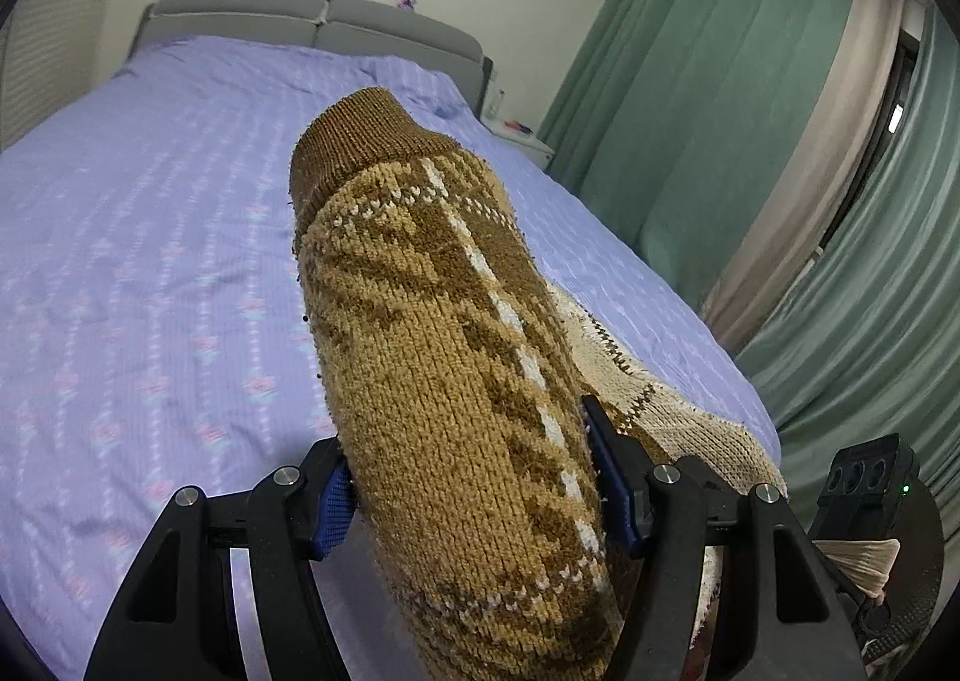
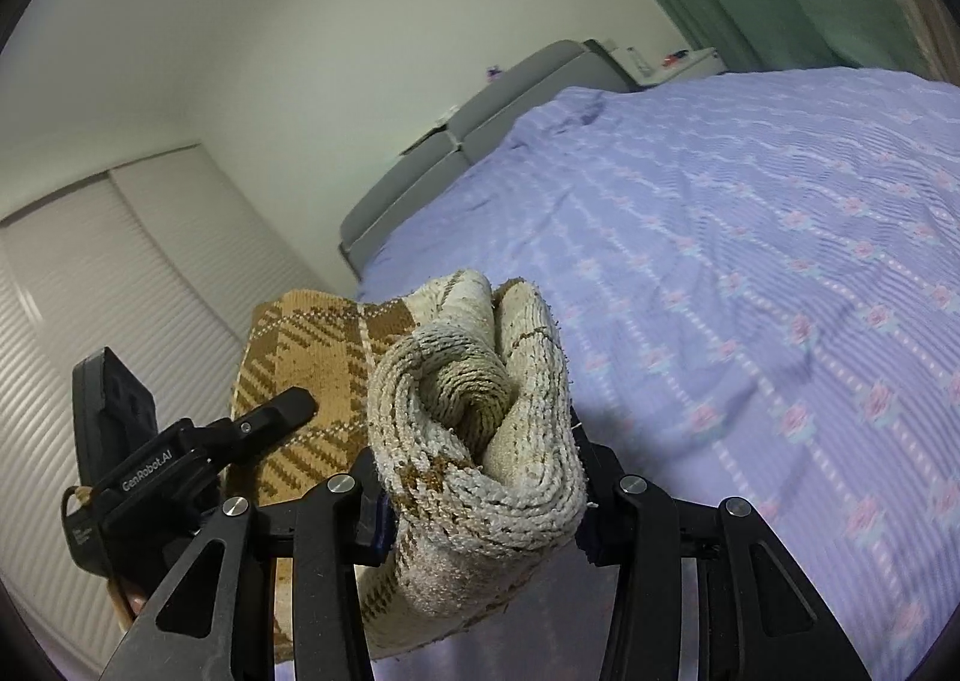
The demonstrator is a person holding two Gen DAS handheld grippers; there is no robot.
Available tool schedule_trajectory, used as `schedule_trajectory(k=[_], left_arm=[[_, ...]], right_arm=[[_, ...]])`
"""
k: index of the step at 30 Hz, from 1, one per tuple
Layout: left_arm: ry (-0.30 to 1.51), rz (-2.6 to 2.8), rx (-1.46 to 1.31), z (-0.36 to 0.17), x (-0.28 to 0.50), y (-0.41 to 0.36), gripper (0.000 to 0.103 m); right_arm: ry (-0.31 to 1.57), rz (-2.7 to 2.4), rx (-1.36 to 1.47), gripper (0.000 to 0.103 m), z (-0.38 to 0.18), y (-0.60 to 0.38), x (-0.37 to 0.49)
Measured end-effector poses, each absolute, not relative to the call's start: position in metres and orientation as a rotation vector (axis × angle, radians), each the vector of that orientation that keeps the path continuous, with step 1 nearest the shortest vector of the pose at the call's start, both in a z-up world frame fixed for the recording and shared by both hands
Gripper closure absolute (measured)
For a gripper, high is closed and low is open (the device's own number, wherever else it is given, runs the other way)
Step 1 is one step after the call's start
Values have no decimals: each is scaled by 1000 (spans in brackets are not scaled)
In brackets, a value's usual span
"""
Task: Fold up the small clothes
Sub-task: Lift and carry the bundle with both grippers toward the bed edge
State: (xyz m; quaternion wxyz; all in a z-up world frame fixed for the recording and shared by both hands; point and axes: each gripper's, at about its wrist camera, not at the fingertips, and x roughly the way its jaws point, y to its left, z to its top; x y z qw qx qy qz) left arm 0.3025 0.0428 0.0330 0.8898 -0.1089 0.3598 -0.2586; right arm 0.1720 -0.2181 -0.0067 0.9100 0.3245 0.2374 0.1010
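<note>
A small brown and cream knitted sweater (image 1: 444, 357) is held up above the bed between both grippers. My left gripper (image 1: 474, 489) is shut on its tan patterned part, whose dark brown ribbed cuff (image 1: 366, 141) points away from me. My right gripper (image 2: 480, 495) is shut on a bunched cream part of the sweater (image 2: 474, 399). The tan plaid part (image 2: 318, 345) hangs to the left in the right wrist view, where the left gripper (image 2: 276, 411) also shows. The right gripper's body (image 1: 870, 477) shows at the lower right of the left wrist view.
A bed with a lilac patterned sheet (image 1: 156, 273) lies below, also seen in the right wrist view (image 2: 750, 237). A grey headboard (image 1: 312, 21) stands at the far end. Green curtains (image 1: 708, 99) hang on the right. A white slatted wardrobe (image 2: 120, 273) is on the left.
</note>
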Motion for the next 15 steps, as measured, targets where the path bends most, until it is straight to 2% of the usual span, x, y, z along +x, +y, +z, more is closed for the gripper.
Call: schedule_trajectory(k=[15], left_arm=[[636, -433, -253, 65, 246, 157, 38]], right_arm=[[473, 323, 526, 58, 33, -110, 149]])
